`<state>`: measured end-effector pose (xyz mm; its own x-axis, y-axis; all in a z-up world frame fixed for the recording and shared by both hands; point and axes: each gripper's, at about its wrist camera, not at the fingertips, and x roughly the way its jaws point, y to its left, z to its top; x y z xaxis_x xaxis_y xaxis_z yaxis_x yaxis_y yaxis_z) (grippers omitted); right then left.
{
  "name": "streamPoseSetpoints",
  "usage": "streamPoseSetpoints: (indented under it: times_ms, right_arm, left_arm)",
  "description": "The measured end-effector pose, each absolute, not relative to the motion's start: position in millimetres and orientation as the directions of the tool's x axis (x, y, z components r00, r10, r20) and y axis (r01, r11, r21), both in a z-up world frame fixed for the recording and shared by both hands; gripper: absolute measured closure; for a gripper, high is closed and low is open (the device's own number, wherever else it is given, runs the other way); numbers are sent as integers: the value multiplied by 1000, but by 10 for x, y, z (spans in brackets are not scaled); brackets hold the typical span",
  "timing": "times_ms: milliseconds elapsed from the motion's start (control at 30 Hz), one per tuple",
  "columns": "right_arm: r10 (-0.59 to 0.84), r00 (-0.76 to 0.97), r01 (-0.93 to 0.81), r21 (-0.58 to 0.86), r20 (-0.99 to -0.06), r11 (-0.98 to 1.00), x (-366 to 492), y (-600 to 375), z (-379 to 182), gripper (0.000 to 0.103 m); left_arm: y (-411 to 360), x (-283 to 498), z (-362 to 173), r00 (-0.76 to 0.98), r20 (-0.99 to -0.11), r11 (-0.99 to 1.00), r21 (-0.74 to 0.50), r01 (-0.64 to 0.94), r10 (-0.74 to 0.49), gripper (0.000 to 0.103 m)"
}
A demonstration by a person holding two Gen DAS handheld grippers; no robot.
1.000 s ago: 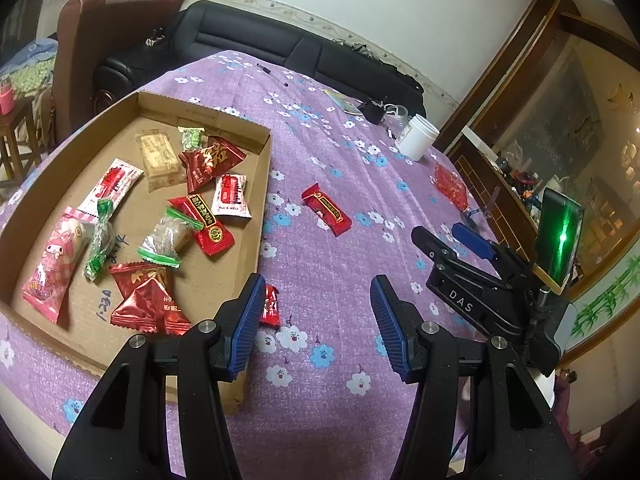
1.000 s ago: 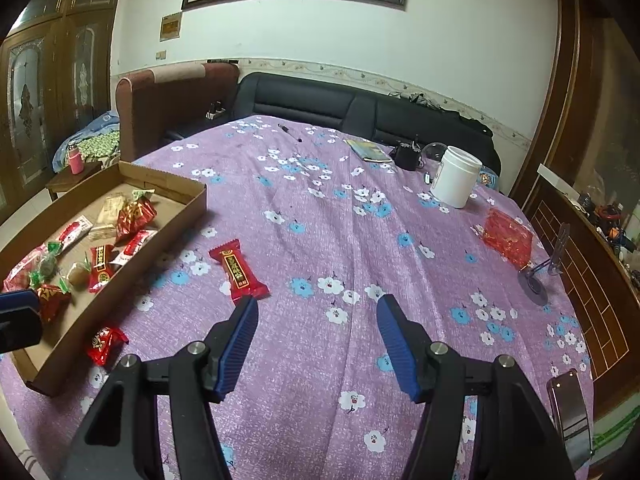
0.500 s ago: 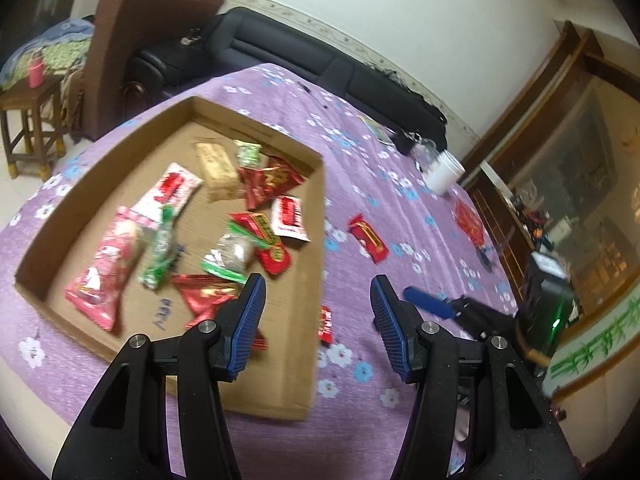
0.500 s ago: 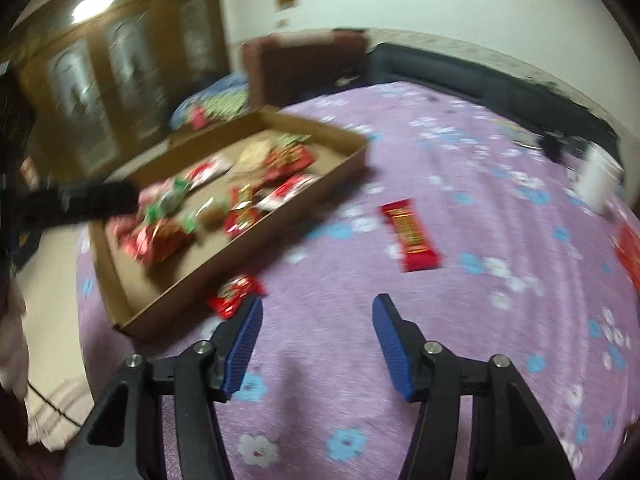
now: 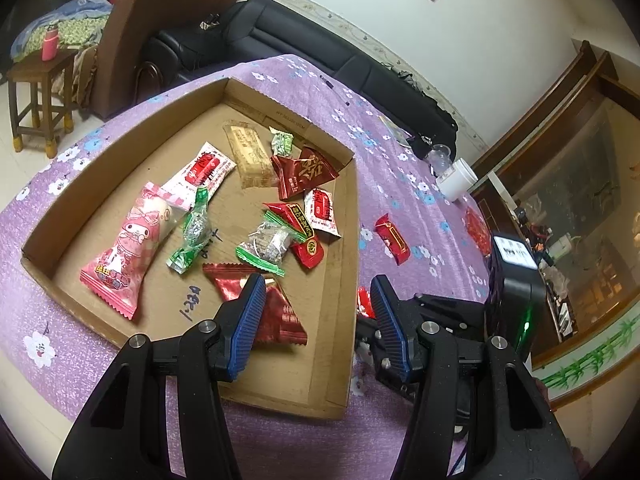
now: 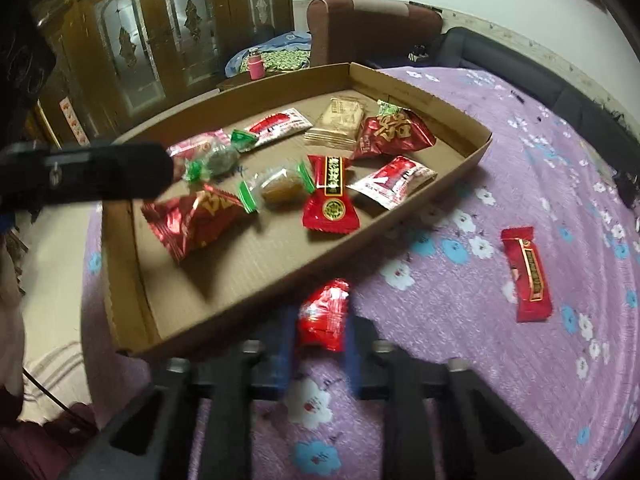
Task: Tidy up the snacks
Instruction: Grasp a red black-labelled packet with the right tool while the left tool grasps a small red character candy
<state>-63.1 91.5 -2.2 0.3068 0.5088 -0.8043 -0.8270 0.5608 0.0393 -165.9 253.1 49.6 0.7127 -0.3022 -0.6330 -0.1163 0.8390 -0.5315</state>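
**Mostly sorted, two snacks visibly left out**

While most snacks already lie in the box (image 5: 352,264), two remain on the table (image 6: 460,360). Red candy (image 6: 322,316) just outside the box wall, between the blurred fingers of the right tool (image 6: 320,354); closing or clamped, cannot tell. Red bar (image 6: 527,274) lying well apart on the cloth, untouched. Left tool (image 5: 318,320) spread wide, empty, above the box corner.

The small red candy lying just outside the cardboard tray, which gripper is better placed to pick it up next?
Right. The right gripper already has the small red candy between its jaws, beside the cardboard tray. The left gripper hangs open over the tray's inside.
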Motion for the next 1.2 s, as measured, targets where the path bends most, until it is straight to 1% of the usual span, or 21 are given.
streamPoseSetpoints:
  times_ms: [67, 200, 300, 333, 400, 433, 467, 533, 567, 667, 800, 833, 933, 1033, 1200]
  right_arm:
    - [512, 313, -810, 56, -800, 583, -625, 868, -5, 87]
    - [472, 371, -744, 48, -800, 666, -546, 600, 30, 86]
    - [414, 428, -693, 3, -804, 721, -482, 354, 52, 86]
    - [414, 430, -680, 13, -803, 733, -464, 255, 81, 85]
    - [456, 422, -663, 76, -783, 745, -431, 57, 185, 81]
    - [476, 428, -652, 102, -769, 751, -407, -24, 245, 72]
    - [486, 441, -638, 118, -754, 761, -368, -83, 301, 57]
    - [472, 498, -594, 111, -728, 797, -284, -182, 408, 44]
    - [457, 521, -577, 98, -721, 811, -223, -155, 427, 43]
    - [418, 552, -551, 61, -722, 833, -31, -51, 395, 43]
    - [342, 554, -563, -39, -759, 826, 221, 264, 213, 44]
    - [326, 553, -561, -53, -767, 826, 263, 320, 177, 46]
    - [311, 522, -557, -41, -794, 830, 405, 413, 55, 81]
    - [314, 510, -515, 8, -801, 857, 437, 267, 43, 81]
    - [240, 542, -418, -11, -805, 908, 348, -261, 59, 81]
  left_arm:
    - [2502, -1655, 505, 711, -633, 840, -531, -109, -307, 48]
    - [2433, -1646, 523, 709, -628, 844, -529, -89, -320, 48]
    - [2375, -1617, 512, 704, -628, 843, -533, -76, -333, 48]
    - [2364, -1606, 503, 702, -628, 843, -534, -73, -336, 48]
    - [2339, -1595, 486, 697, -630, 843, -533, -66, -344, 48]
    - [2329, -1588, 478, 694, -631, 843, -534, -65, -346, 48]
    - [2317, -1582, 471, 692, -632, 843, -534, -63, -348, 48]
    - [2295, -1572, 462, 689, -634, 844, -533, -59, -352, 48]
    - [2281, -1571, 461, 687, -634, 845, -532, -55, -355, 48]
    - [2238, -1570, 463, 681, -639, 851, -524, -45, -358, 48]
    - [2181, -1575, 463, 670, -650, 858, -513, -37, -359, 48]
    - [2165, -1573, 465, 667, -653, 860, -509, -36, -359, 48]
    - [2103, -1566, 486, 662, -658, 867, -498, -25, -359, 48]
    - [2008, -1547, 507, 654, -660, 873, -488, 2, -370, 48]
    - [1798, -1473, 488, 620, -668, 873, -484, 58, -412, 48]
